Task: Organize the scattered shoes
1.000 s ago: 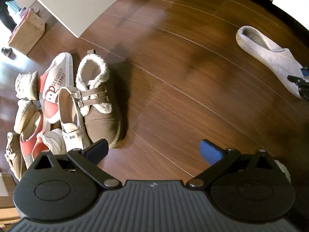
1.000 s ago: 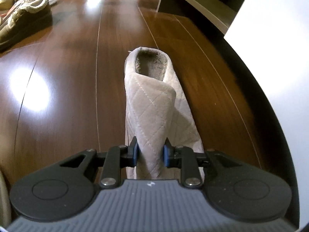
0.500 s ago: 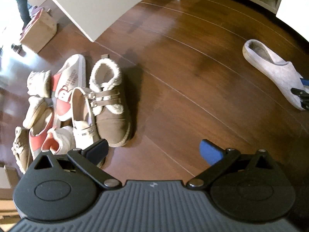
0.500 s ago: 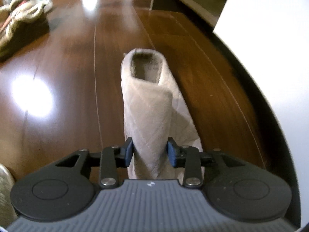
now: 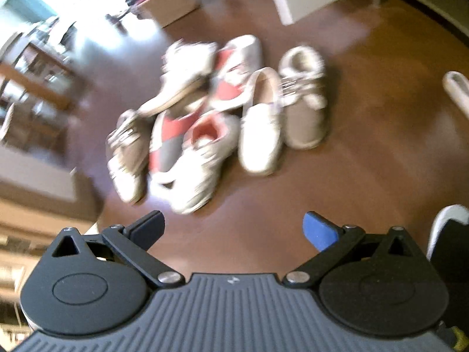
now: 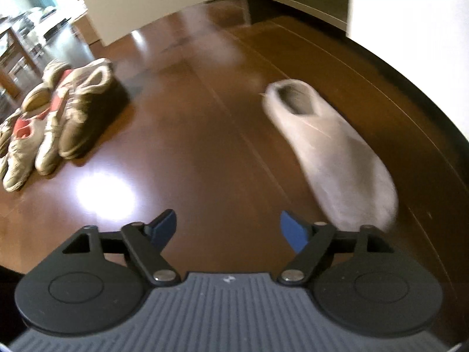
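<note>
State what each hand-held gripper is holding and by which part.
Nothing is held. The right hand-held gripper is open beside the grey slipper on the floor; the left hand-held gripper is open too.

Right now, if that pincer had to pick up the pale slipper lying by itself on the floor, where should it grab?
Probably the soft upper over the toe of the slipper, coming from the toe end, which points toward the right gripper. The upper rises as a narrow ridge that open fingers could straddle, while the sole lies flat on the floor. The shoe pile sits well apart.
</note>
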